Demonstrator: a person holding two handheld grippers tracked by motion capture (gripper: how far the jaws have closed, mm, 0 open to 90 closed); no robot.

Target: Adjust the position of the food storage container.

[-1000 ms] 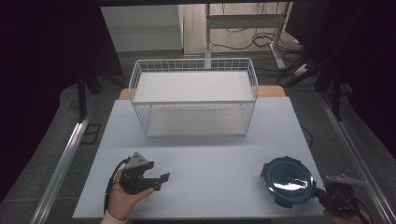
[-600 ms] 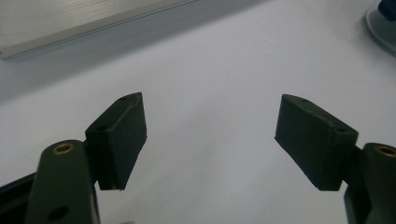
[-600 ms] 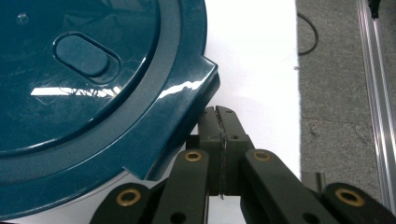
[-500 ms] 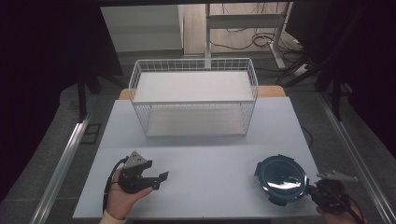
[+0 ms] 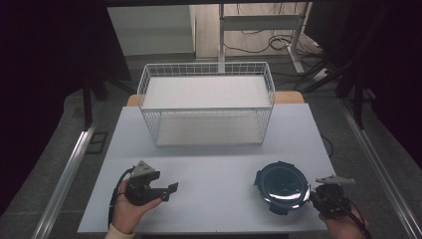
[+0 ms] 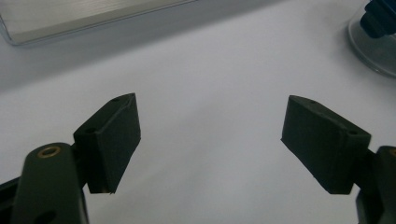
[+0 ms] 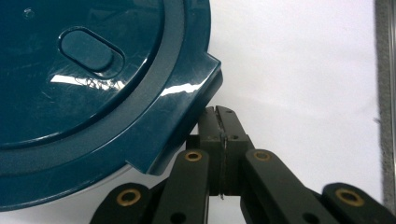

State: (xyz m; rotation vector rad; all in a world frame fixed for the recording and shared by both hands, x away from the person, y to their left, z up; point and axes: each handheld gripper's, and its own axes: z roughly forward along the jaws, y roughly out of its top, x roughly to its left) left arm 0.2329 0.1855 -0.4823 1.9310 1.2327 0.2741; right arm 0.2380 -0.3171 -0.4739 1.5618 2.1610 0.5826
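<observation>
A round container with a dark blue clip lid (image 5: 281, 186) lies on the white table (image 5: 219, 164) at the front right. My right gripper (image 5: 313, 196) sits at its right edge. In the right gripper view the pads (image 7: 219, 121) are pressed flat together with nothing between them, their tips against the container just under a corner tab of the lid (image 7: 93, 93). My left gripper (image 5: 169, 191) rests at the front left, pointing right. Its jaws (image 6: 210, 140) have just been opening and stand wide apart over bare table, with the container's edge (image 6: 378, 37) far off.
A white wire basket (image 5: 206, 110) with nothing in it stands at the back middle of the table. Metal rails (image 5: 64, 174) run along the floor on both sides. Dark curtains and cables lie beyond the table.
The right gripper and the lidded container have slid left together across the table. The left hand has stayed in place.
</observation>
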